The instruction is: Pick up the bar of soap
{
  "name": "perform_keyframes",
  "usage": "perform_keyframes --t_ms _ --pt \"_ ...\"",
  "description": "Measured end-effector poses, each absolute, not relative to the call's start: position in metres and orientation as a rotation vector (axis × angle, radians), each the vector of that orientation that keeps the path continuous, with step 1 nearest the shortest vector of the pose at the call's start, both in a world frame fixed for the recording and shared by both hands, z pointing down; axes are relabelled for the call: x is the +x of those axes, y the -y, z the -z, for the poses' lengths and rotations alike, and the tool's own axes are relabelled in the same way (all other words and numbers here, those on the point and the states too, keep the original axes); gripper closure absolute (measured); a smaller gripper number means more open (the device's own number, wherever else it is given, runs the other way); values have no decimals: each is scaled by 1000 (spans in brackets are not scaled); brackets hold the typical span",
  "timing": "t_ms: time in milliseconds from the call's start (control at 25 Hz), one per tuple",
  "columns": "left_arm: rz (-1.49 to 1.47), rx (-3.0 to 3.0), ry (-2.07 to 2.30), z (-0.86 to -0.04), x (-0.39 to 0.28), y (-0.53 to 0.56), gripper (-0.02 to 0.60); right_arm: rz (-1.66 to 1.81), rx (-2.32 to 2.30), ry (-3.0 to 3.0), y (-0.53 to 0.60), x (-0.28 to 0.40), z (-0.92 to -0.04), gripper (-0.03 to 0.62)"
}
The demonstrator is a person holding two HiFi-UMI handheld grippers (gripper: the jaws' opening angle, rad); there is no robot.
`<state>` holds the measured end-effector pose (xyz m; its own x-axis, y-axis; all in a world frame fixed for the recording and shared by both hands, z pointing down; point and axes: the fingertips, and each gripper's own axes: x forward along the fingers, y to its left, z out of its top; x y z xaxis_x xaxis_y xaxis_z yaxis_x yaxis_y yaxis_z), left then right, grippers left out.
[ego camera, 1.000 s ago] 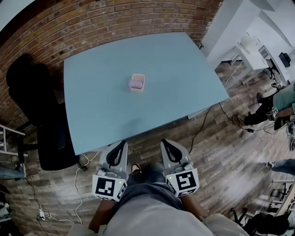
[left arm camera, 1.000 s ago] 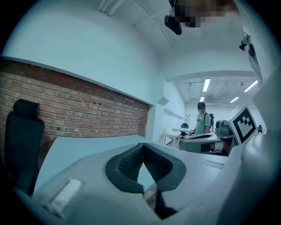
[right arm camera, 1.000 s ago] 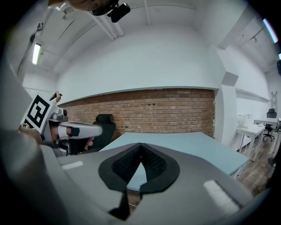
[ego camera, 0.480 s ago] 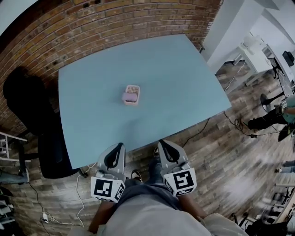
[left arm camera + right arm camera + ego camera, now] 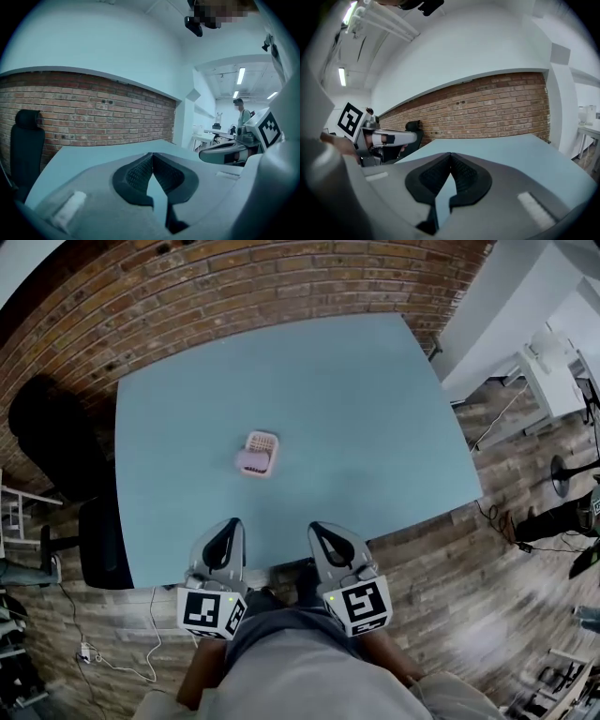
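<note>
Table [image 5: 375, 427], blue: one pink dish [image 5: 265, 442] near its middle, soap [image 5: 249, 462] at the dish's near end, open tabletop between it and the near edge. Black chair [image 5: 52, 442] off the left edge; brick wall [image 5: 187, 296] behind the far edge. Left gripper [image 5: 225, 529] and right gripper [image 5: 321, 532] over the near edge, claws closed tight, holding nothing.

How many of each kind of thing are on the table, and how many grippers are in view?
Soap: 1
Dish: 1
Grippers: 2, the left gripper and the right gripper, both short of the table
Total: 4
</note>
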<state>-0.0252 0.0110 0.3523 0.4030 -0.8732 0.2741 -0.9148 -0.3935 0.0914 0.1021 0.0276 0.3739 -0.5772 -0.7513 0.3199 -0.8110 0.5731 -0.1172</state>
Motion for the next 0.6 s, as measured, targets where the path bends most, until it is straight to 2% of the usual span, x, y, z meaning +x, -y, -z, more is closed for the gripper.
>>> perform_keyframes --t_ms 600 --pt "-435 2296 1572 -418 -56 51 577 -352 1087 2600 42 70 -417 591"
